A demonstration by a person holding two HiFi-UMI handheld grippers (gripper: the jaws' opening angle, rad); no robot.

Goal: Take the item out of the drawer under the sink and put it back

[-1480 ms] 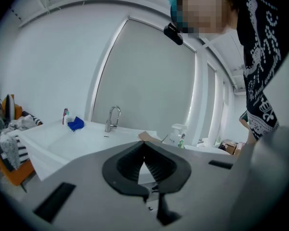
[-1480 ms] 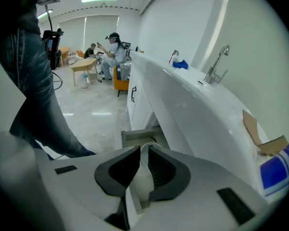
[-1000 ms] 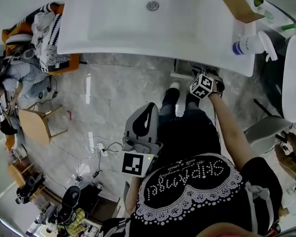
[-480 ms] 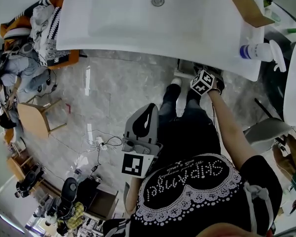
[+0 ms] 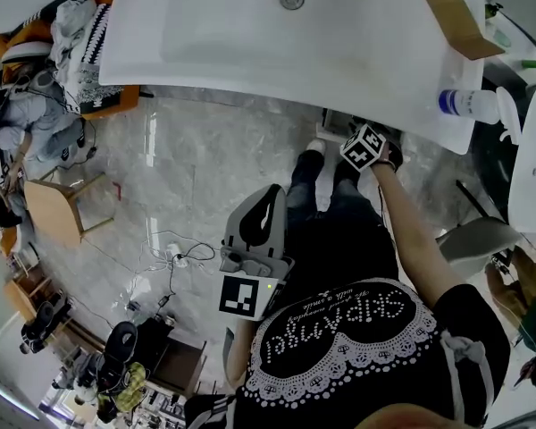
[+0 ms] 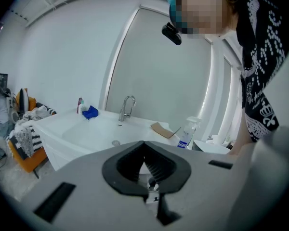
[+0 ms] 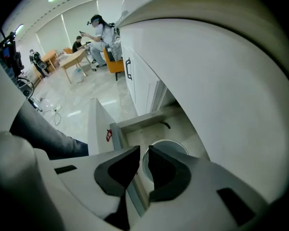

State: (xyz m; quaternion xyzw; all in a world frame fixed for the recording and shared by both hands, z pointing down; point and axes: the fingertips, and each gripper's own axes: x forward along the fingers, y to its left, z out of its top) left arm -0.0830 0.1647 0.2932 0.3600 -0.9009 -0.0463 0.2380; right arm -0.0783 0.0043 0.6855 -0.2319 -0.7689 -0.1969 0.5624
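The round item [image 7: 169, 147], pale, smooth and shallow-walled, lies inside the open drawer [image 7: 98, 124] below the sink [image 5: 277, 43]. The right jaw covers its near portion, so its exact type cannot be determined. The drawer has a flat white front panel with a small red label and a thin grey side wall [image 7: 116, 129]. The right gripper [image 7: 142, 158] points steeply down, with its dark ribbed jaws closed to a narrow gap and clamped on that wall's upper edge. In the head view the glossy white sink rim hides the drawer, the item and the right jaws. Only the marker cube [image 5: 364, 147] and the outstretched forearm are visible there. The left gripper [image 6: 144, 146] is held close to the body and aims nearly level toward the sink. Its jaw tips are together with nothing between them.
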